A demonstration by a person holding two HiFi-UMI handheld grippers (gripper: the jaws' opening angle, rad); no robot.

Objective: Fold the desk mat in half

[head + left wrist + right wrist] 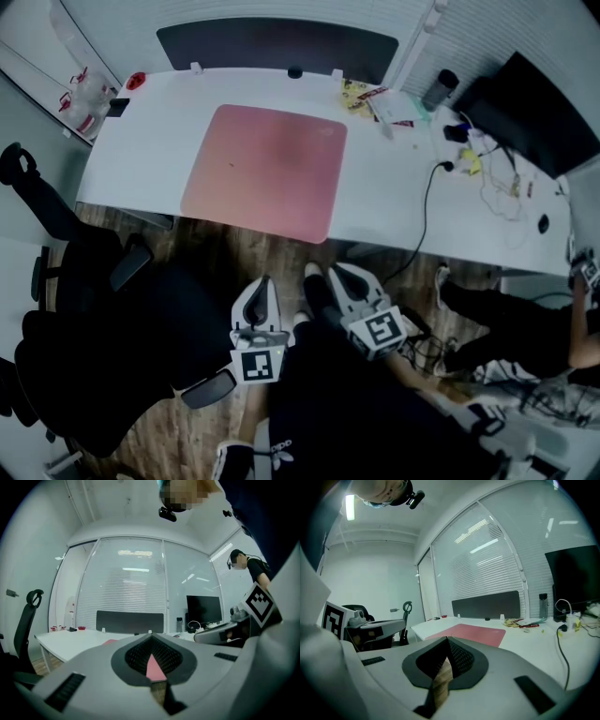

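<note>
I see a white surface (394,202) over a wood floor (216,253), with a dark divider panel (277,47) along its far edge. Far right there's a black monitor (530,112), a grey bottle (439,90) just beside it, snack packets (364,94) near the bottle and loose wires (497,183) in front of the monitor. A black cable (427,211) runs off the near edge. Small red thing (137,81) at the far left corner, can't tell what. Black office chair (84,347) near left, second chair (33,192) by the left end. Seated person (525,328) at right in dark clothes. Blinds (131,592) behind glass.
</note>
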